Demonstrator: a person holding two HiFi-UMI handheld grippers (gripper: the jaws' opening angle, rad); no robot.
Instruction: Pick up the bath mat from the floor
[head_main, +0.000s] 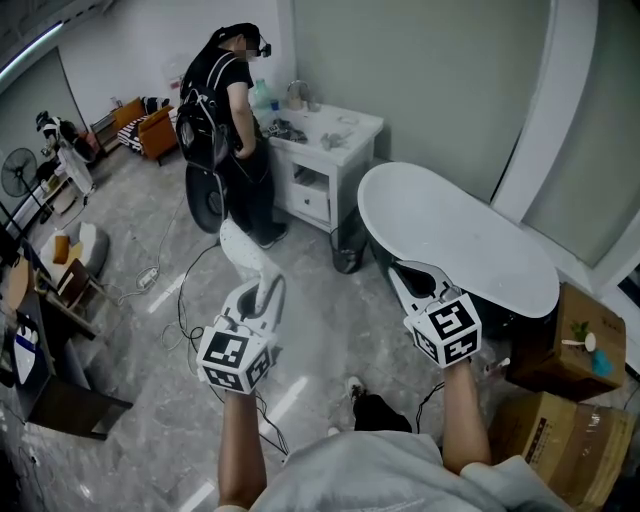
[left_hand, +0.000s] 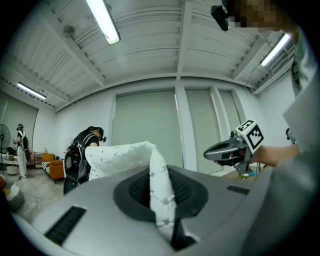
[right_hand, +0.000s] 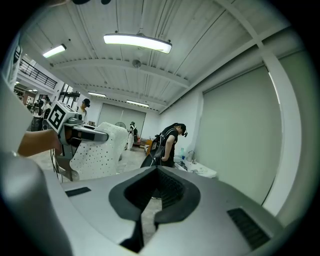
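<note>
We are holding the bath mat (left_hand: 125, 156) up off the floor (head_main: 330, 330), clenching the fingers of our left gripper (left_hand: 161, 202) on one edge of it. The white quilted mat is rising from between them and folding over to the left. The fingers of our right gripper (right_hand: 150, 200) are pressing together with nothing between them, and it is hovering apart from the mat, in front of the white bathtub (head_main: 470, 245). A person in black (head_main: 235, 120) is standing at a white worktop (head_main: 335, 135) beyond.

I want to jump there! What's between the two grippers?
Only bare grey floor shows between the left gripper, holding the bath mat, and the right gripper, in the head view.
</note>
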